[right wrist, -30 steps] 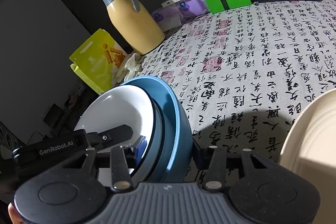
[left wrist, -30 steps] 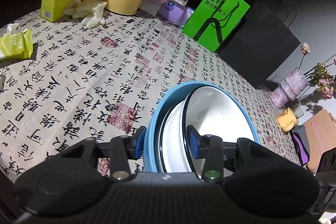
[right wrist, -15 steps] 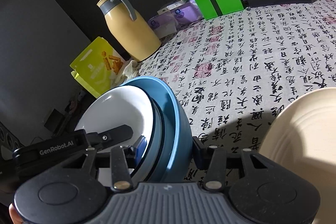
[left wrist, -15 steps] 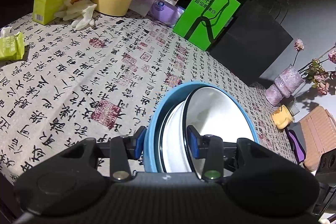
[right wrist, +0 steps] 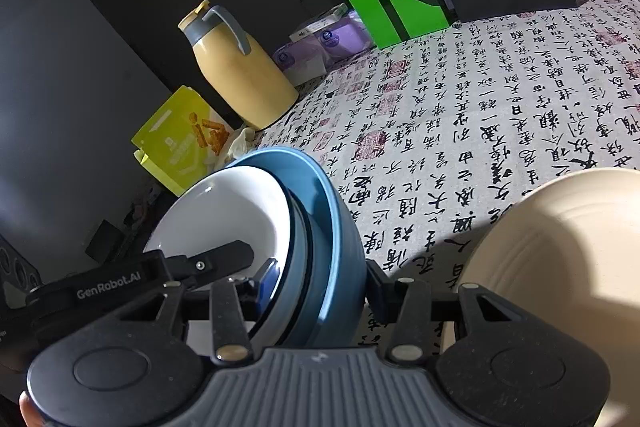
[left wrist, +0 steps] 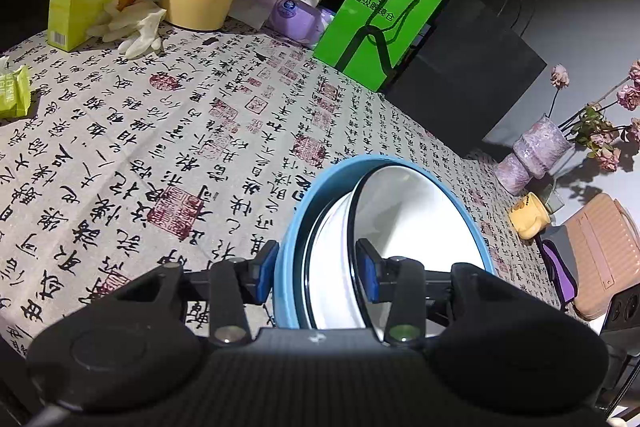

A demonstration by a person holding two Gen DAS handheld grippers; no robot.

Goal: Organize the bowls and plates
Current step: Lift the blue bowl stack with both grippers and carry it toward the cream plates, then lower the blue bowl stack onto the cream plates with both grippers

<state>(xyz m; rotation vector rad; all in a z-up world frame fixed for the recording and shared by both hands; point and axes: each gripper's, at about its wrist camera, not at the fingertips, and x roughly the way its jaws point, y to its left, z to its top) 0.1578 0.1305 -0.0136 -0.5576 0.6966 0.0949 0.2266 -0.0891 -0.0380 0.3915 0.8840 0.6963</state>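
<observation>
Together, both fingers [left wrist: 316, 269] [right wrist: 320, 285] clamp the nested bowls [left wrist: 400, 227].

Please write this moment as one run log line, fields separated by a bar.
left gripper: shut on bowl stack | right gripper: shut on bowl stack | stack: white bowls nested in blue bowl | beige plate: on table

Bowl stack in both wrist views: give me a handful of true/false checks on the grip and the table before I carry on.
1. Both grippers clamp the same nested stack. True: the left gripper and right gripper each pinch the rims of the blue bowl and the white bowl inside it.
2. The white bowl sits outside the blue one. False: it nests inside.
3. A cream plate lies to the right of the stack in the right wrist view. True.
4. The yellow jug lies on its side. False: it stands upright.
5. The tablecloth is plain. False: it is printed with calligraphy.
</observation>
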